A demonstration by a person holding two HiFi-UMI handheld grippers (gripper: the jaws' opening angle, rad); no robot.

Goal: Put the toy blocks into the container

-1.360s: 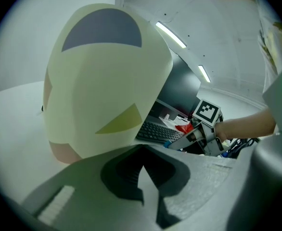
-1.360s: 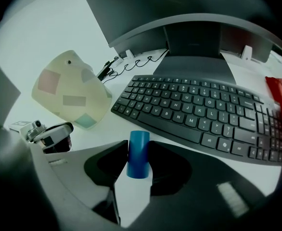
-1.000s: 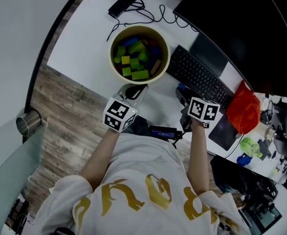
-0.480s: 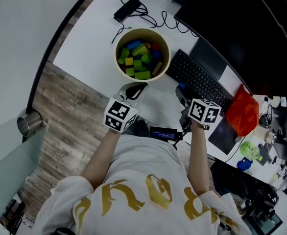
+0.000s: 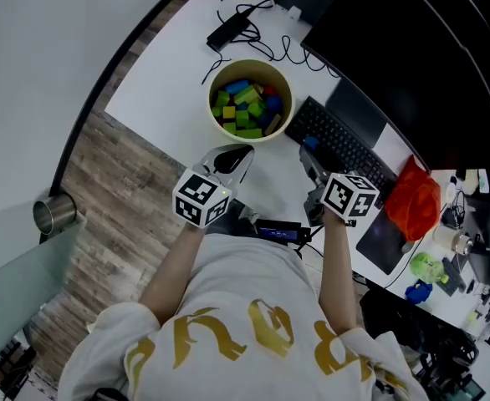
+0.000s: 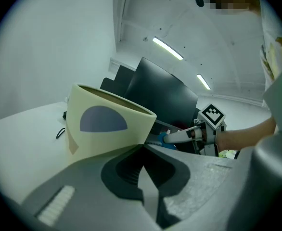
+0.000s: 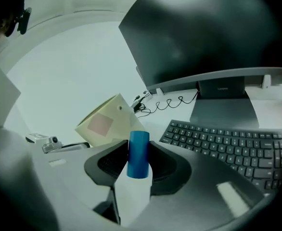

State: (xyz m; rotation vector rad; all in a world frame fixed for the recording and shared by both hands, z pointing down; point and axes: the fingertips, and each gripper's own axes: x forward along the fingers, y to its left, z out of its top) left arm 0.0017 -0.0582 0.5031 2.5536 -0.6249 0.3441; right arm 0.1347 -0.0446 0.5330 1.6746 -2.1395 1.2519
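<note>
A cream round container [image 5: 251, 100] stands on the white table [image 5: 161, 90], holding several green, yellow, blue and red toy blocks [image 5: 247, 107]. My left gripper [image 5: 238, 151] hovers just in front of it, shut with nothing between its jaws; the container [image 6: 102, 129] fills the left gripper view. My right gripper [image 5: 309, 152] is to the container's right, by the keyboard's near end, shut on a blue cylinder block [image 7: 139, 154]. In the right gripper view the container [image 7: 109, 124] lies ahead and to the left.
A black keyboard [image 5: 339, 144] and a large dark monitor [image 5: 412, 65] sit right of the container. A power brick with cables [image 5: 232, 27] lies behind it. A red bag [image 5: 412, 197] is further right. A metal cup [image 5: 51, 214] stands on the wood floor.
The head view has pulled back a little, so the container looks smaller. Both grippers hold about the same places, the right one still shut on the blue cylinder.
</note>
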